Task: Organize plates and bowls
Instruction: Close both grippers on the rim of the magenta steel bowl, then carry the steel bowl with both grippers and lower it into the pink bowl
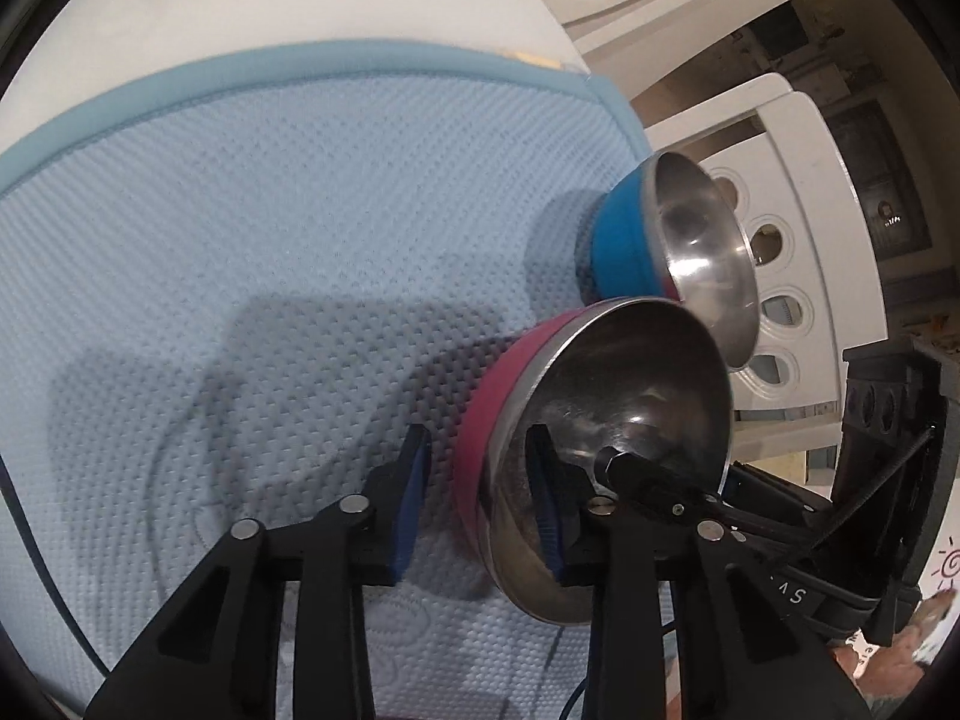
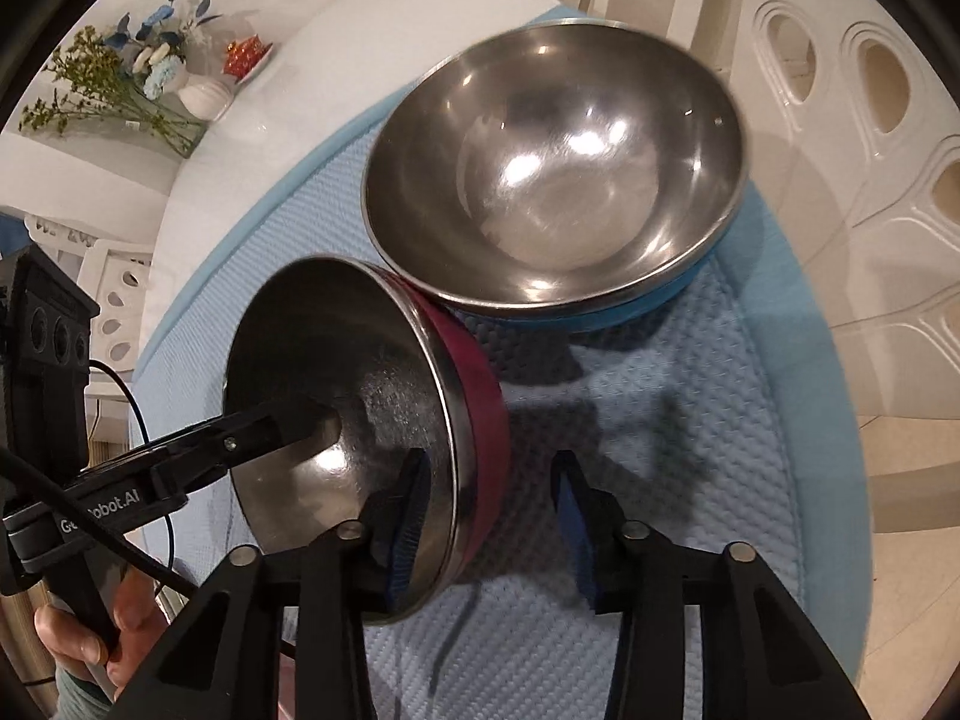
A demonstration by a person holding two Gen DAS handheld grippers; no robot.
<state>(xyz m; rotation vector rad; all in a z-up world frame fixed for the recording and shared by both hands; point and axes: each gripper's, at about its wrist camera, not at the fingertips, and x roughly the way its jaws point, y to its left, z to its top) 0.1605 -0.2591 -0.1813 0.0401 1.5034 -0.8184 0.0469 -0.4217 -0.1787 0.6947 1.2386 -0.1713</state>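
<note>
A steel bowl with a magenta outside (image 1: 600, 420) (image 2: 372, 408) is tipped on its side above the light blue mat (image 1: 270, 210) (image 2: 690, 420). Its rim stands between the fingers of both grippers. My left gripper (image 1: 480, 498) has one finger inside the bowl and one outside; the jaws look open. My right gripper (image 2: 492, 516) also straddles the rim, with a wide gap at its right finger. A steel bowl with a blue outside (image 1: 672, 246) (image 2: 552, 168) rests on the mat just behind, touching the magenta bowl.
White plastic chairs with oval holes (image 1: 774, 252) (image 2: 870, 90) stand past the mat's edge. A white vase of flowers (image 2: 150, 78) and a small red item (image 2: 246, 54) sit on the white table.
</note>
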